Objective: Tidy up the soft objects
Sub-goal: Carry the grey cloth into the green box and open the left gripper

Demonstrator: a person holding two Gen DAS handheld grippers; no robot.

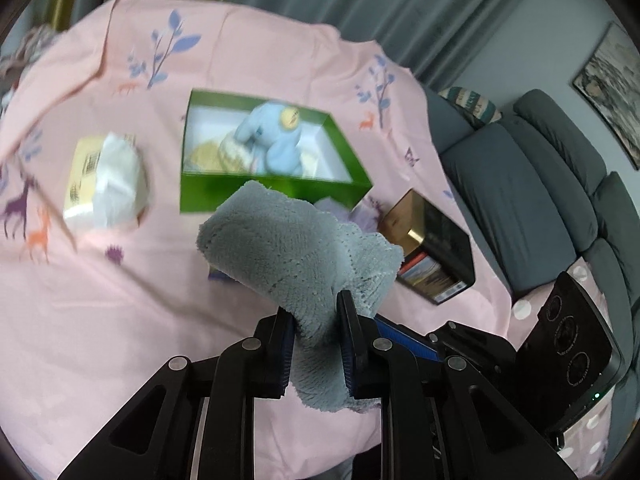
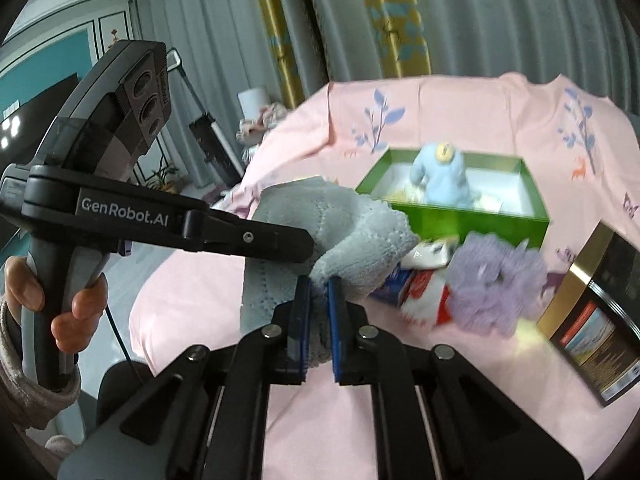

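A folded grey fleece cloth (image 1: pixel 296 248) hangs above the pink tablecloth, held by both grippers. My left gripper (image 1: pixel 318 312) is shut on its near end, pads pressing the fabric. In the right wrist view the same cloth (image 2: pixel 340 232) bulges ahead, and my right gripper (image 2: pixel 318 292) is shut on a corner of it. The left gripper's body (image 2: pixel 168 220) crosses that view from the left, held by a hand (image 2: pixel 76 300). Behind stands an open green box (image 1: pixel 264 188) with a light blue plush toy (image 1: pixel 276 136) inside. A lilac mesh puff (image 2: pixel 492 280) lies on the table.
A pack of tissues (image 1: pixel 108 180) lies left of the green box. A black and gold box (image 1: pixel 432 248) sits at the right, and a red and white packet (image 2: pixel 424 296) lies by the puff. A grey sofa (image 1: pixel 520 184) stands beyond the table's right edge.
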